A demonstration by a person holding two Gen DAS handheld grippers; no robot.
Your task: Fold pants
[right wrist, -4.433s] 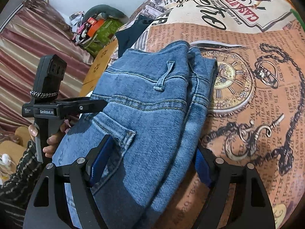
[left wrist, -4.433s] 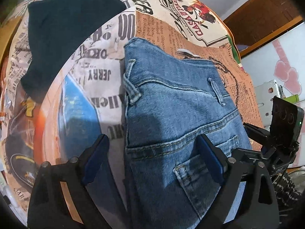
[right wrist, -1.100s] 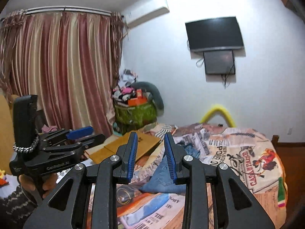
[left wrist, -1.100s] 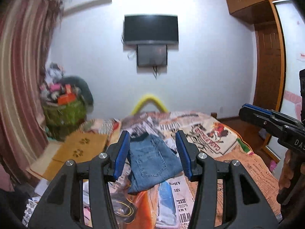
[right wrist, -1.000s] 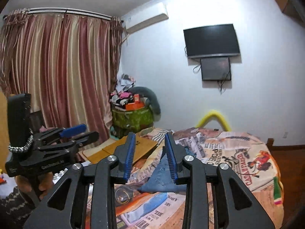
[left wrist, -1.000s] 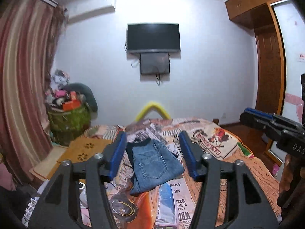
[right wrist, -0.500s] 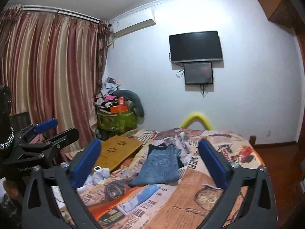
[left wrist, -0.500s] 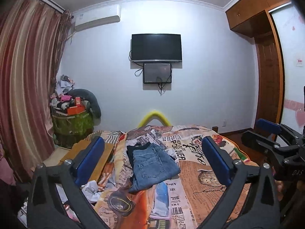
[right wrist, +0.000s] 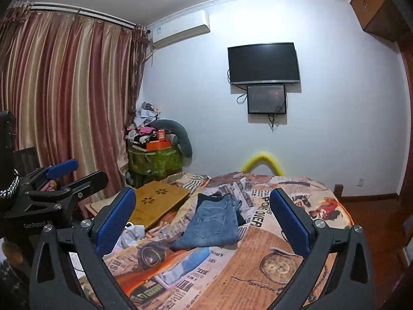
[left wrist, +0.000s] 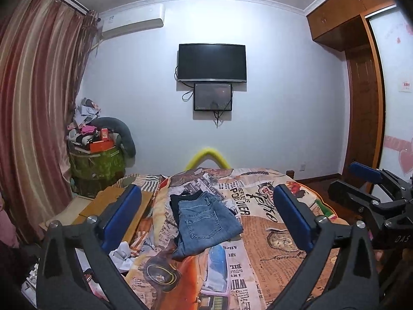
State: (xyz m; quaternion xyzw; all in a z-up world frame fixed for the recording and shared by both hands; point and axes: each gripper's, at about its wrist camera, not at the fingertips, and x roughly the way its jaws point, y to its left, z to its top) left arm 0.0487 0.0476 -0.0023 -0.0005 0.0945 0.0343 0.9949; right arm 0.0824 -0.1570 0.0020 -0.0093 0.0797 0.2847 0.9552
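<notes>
A few seconds ago both grippers were low over the folded jeans (left wrist: 206, 222), fingers wide apart on either side of the denim, which filled both views. A second ago they were pulled back and raised, with fingers drawn close together, the right pair nearly touching. Now the left gripper (left wrist: 206, 219) and right gripper (right wrist: 204, 219) have spread their fingers (left wrist: 121, 217) fully apart with nothing between them, and the jeans lie small and well ahead on the bed (left wrist: 271, 258), apart from both
</notes>
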